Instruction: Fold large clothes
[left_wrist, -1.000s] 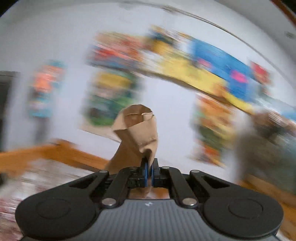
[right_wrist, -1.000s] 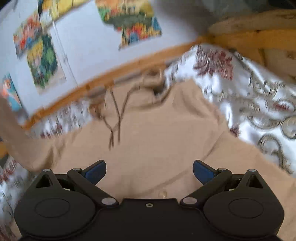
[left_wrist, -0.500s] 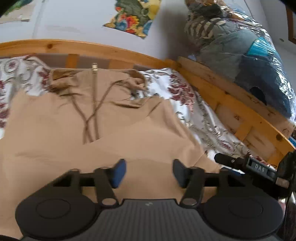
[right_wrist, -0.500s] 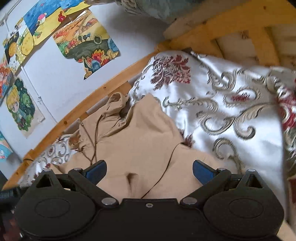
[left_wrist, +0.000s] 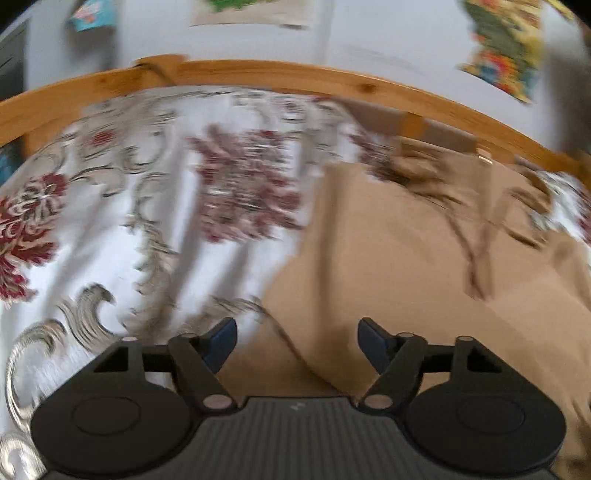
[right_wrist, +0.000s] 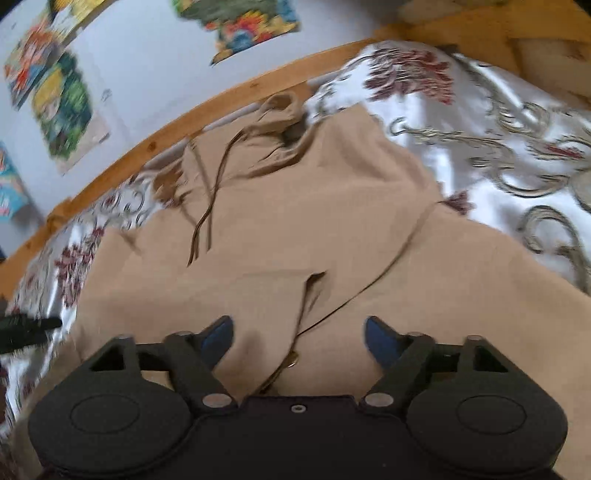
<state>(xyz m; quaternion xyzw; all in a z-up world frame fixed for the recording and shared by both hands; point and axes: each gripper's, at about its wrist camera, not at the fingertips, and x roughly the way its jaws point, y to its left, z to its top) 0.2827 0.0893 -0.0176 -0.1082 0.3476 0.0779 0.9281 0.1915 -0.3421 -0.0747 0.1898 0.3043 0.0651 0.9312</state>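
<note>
A tan hoodie (right_wrist: 295, 221) lies spread on the bed, its hood (right_wrist: 277, 110) and dark drawstrings (right_wrist: 207, 206) towards the wooden rail. My right gripper (right_wrist: 299, 332) hovers low over its middle. Its jaws are closing, with a fold and seam of the cloth lying between the blue pads (right_wrist: 218, 332), which do not press on it. In the left wrist view the hoodie (left_wrist: 424, 258) fills the right half. My left gripper (left_wrist: 297, 339) is over its left edge. Its jaws are opening and hold nothing, with cloth under them.
A white bedspread (left_wrist: 129, 221) with red flowers and grey scrolls covers the bed. A wooden bed rail (left_wrist: 295, 74) runs along the far side, under a wall with colourful pictures (right_wrist: 66, 103). A black part (right_wrist: 26, 328) pokes in at the left of the right wrist view.
My left gripper let go of the tan sleeve it held up, opened, dropped to the bed and swung to the hoodie's left edge. My right gripper sank a little and its jaws narrowed.
</note>
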